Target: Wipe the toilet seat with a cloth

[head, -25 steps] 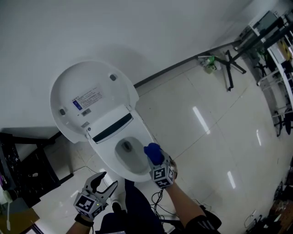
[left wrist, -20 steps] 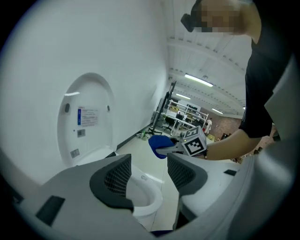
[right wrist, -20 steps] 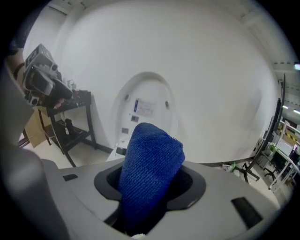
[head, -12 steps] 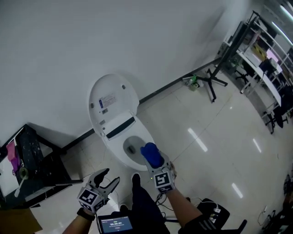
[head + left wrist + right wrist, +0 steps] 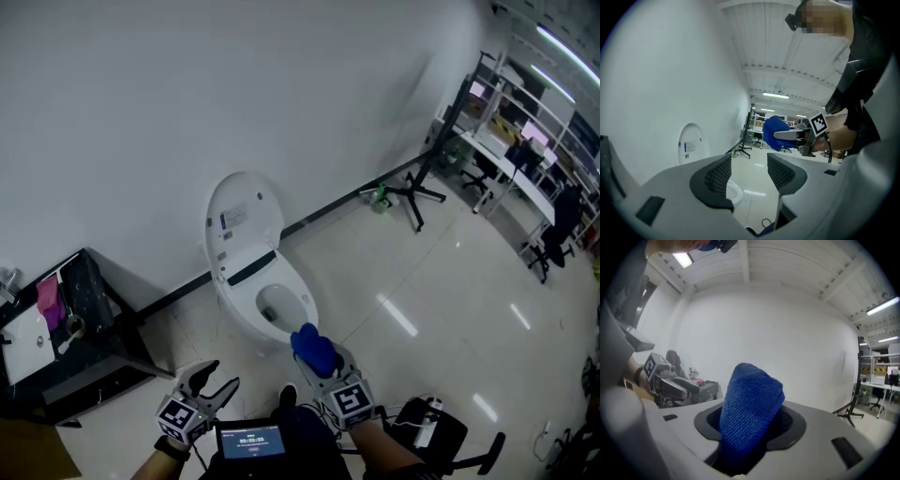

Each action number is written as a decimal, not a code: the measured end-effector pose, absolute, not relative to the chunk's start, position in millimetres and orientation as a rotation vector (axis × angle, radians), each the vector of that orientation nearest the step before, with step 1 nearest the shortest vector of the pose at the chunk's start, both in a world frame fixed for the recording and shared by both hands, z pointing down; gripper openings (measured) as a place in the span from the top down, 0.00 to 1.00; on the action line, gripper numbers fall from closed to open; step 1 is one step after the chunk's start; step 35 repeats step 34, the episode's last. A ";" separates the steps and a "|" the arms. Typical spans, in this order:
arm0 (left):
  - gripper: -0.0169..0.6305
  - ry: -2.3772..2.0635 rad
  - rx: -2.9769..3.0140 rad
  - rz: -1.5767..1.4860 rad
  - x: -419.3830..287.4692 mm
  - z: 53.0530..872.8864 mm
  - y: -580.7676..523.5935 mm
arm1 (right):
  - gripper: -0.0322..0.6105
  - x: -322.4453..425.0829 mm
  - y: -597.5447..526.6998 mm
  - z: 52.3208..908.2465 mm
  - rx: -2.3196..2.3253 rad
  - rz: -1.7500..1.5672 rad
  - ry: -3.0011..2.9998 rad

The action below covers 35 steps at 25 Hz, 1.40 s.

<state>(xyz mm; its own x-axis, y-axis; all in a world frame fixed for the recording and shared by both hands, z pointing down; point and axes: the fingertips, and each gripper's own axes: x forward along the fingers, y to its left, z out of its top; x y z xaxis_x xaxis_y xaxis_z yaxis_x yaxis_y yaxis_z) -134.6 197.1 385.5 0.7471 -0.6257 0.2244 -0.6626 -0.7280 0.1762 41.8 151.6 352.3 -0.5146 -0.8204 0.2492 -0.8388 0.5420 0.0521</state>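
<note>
The toilet [image 5: 265,298] stands ahead of and below your right gripper [image 5: 322,364], lid [image 5: 240,221] up. Your left gripper [image 5: 214,381], off to its left, has its jaws apart and empty. Your right jaws are clamped on the blue cloth [image 5: 750,404], which sticks out past them, held up off the seat.
</note>
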 end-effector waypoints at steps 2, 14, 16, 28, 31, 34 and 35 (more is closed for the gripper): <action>0.59 -1.042 2.661 0.181 -140.2 371.5 211.9 | 0.61 39.3 178.3 341.5 1.380 0.173 -2.581; 0.59 -1.113 2.656 0.121 -125.8 361.3 239.8 | 0.62 60.8 233.8 336.5 1.336 0.364 -2.661; 0.59 -1.097 2.683 0.123 -115.0 356.7 244.6 | 0.62 66.6 239.8 334.3 1.340 0.385 -2.668; 0.59 -1.133 2.688 0.099 -99.9 333.9 254.7 | 0.62 72.6 246.9 323.0 1.274 0.403 -2.704; 0.59 -1.145 2.679 0.094 -101.0 332.9 256.0 | 0.62 71.1 248.7 321.7 1.251 0.407 -2.709; 0.59 -1.152 2.673 0.089 -100.3 331.0 256.1 | 0.62 72.1 248.9 321.2 1.241 0.400 -2.708; 0.59 -1.152 2.673 0.089 -100.3 331.0 256.1 | 0.62 72.1 248.9 321.2 1.241 0.400 -2.708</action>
